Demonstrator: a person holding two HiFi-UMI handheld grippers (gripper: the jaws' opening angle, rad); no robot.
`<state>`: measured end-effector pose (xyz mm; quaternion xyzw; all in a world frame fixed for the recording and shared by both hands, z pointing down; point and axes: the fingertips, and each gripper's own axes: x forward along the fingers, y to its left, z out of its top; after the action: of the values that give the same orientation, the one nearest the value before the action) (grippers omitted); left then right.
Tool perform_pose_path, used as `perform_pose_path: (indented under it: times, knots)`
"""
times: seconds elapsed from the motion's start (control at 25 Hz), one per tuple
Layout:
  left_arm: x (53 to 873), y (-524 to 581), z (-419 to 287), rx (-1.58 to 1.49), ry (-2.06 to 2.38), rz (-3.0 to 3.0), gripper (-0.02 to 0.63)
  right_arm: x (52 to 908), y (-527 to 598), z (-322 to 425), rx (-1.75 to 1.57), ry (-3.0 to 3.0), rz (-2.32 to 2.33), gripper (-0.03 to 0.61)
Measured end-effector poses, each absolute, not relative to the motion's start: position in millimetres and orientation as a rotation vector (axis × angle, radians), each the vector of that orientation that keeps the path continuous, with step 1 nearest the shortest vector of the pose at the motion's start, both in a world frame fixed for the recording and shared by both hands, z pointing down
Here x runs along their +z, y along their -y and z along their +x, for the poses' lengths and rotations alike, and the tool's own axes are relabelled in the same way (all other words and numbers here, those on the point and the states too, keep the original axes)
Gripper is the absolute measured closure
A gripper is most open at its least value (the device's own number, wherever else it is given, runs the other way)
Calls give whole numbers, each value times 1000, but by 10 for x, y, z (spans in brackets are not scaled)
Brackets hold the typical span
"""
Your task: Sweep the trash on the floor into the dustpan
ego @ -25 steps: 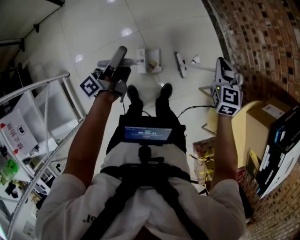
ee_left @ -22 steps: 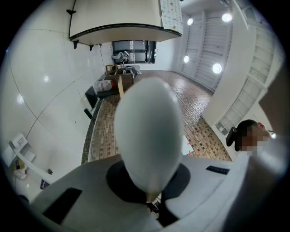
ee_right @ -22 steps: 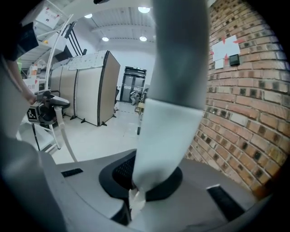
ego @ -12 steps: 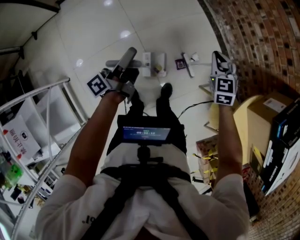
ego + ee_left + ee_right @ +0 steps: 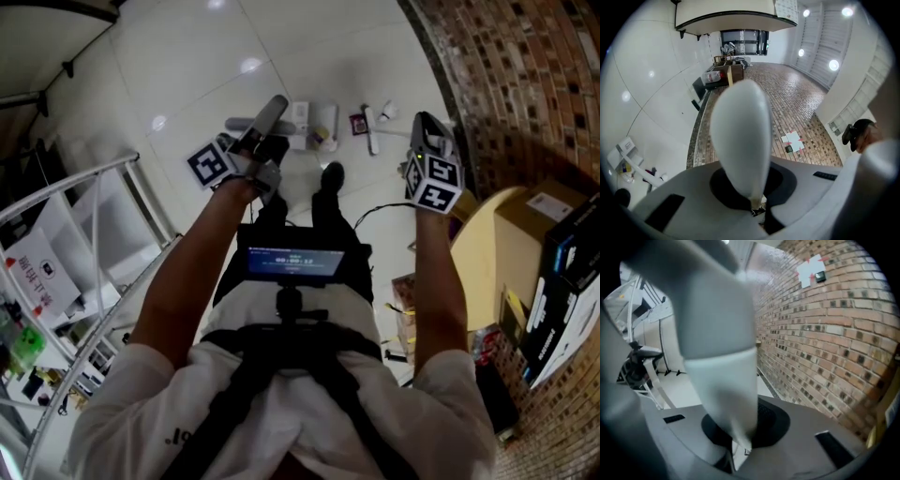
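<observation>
The left hand-held gripper (image 5: 263, 142) and right hand-held gripper (image 5: 424, 127), clenched on dustpan (image 5: 314, 120) and broom (image 5: 370, 129), have moved closer, ready to sweep.

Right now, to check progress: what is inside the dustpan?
One small yellowish scrap lies in the dustpan. The handle and left hand-held gripper cover its left side, so anything there cannot be seen.
</observation>
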<state>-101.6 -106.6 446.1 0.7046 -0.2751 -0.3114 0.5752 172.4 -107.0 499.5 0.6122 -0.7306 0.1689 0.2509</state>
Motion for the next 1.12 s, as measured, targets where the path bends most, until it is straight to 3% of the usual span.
perform_pose_path:
  times: [0.64, 1.12]
  knots:
    - [4493, 963, -976, -726, 634, 1646, 614, 4814, 786, 1487, 768, 2105, 1828, 554]
    - [4429, 1051, -1113, -800, 640, 1641, 614, 4245, 890, 1720, 473, 2163, 1795, 566]
